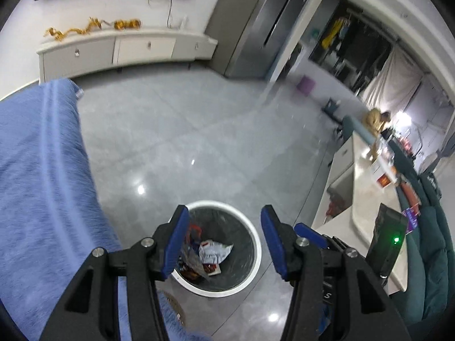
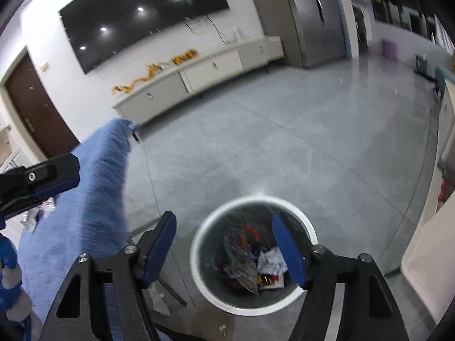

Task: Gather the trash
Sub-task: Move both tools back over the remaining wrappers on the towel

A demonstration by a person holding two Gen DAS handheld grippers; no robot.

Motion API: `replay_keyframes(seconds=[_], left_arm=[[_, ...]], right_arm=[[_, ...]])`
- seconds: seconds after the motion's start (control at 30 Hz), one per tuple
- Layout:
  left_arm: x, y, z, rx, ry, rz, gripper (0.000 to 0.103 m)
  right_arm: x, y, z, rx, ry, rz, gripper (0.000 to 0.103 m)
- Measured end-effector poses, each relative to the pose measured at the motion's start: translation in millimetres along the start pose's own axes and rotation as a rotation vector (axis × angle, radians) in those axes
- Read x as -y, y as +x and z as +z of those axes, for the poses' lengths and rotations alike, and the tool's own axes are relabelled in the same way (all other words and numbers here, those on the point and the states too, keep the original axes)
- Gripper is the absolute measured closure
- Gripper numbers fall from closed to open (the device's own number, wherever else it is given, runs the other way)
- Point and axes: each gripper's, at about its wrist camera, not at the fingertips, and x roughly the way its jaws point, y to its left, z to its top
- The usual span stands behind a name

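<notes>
A round bin with a white rim [image 1: 257, 244] [image 2: 196, 255] and a dark liner stands on the grey floor. Crumpled wrappers [image 1: 213, 251] [image 2: 270, 261] lie inside it. My left gripper [image 1: 224, 216] hangs above the bin, open, with nothing between its blue pads. My right gripper [image 2: 224, 218] is also open and empty over the bin's left rim. The two grippers sit side by side: one blue finger [image 1: 310, 234] of the right one shows in the left wrist view. A finger [image 2: 57, 191] of the left one shows at the left edge of the right wrist view.
A blue fuzzy cloth [image 1: 37, 170] [image 2: 93, 184] covers a surface left of the bin. A white counter [image 1: 364, 187] and teal padded fabric [image 1: 426, 241] are on the right. A low white cabinet [image 2: 199, 76], a wall screen and steel doors [image 1: 264, 22] stand far off. A small scrap [image 2: 221, 328] lies on the floor.
</notes>
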Motion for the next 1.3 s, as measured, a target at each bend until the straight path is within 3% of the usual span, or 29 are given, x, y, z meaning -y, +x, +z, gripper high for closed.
replay_keyframes(seconds=[0.13,0.3,0.47,0.67,0.83,1.1,1.3], left_arm=[[-6.2,-52.0,-1.6,0.101,0.009,-0.007,0.051],[-18.8,-114.3,-7.4,0.202,0.033,0.047,0.050],[-39.9,-174.3,-22.7,0.304,0.053,0.173,0.033],[-69.8,-233.5,-41.6,0.427,0.017,0.296,0.031],[-96.0,-268.5,-55.9,0.501,-0.024,0.373,0.028],[-156.4,-312.7,-83.0,0.581,-0.116,0.508,0.027],[-218.1,-336.5,-104.4,0.539,-0.200,0.598,0.027]], right_arm=[[-36.7,-33.2,12.0,0.092,-0.061,0.022,0.026],[-86.5,-69.8,19.9,0.189,-0.148,0.051,0.020],[-134.6,-96.3,20.0,0.268,-0.226,0.073,0.010],[-171.7,-116.1,21.6,0.340,-0.249,0.121,0.000],[-189.8,-119.1,30.9,0.329,-0.237,0.192,0.000],[-230.3,-114.7,27.4,0.343,-0.296,0.175,0.000],[-260.2,-93.0,27.1,0.302,-0.360,0.210,0.000]])
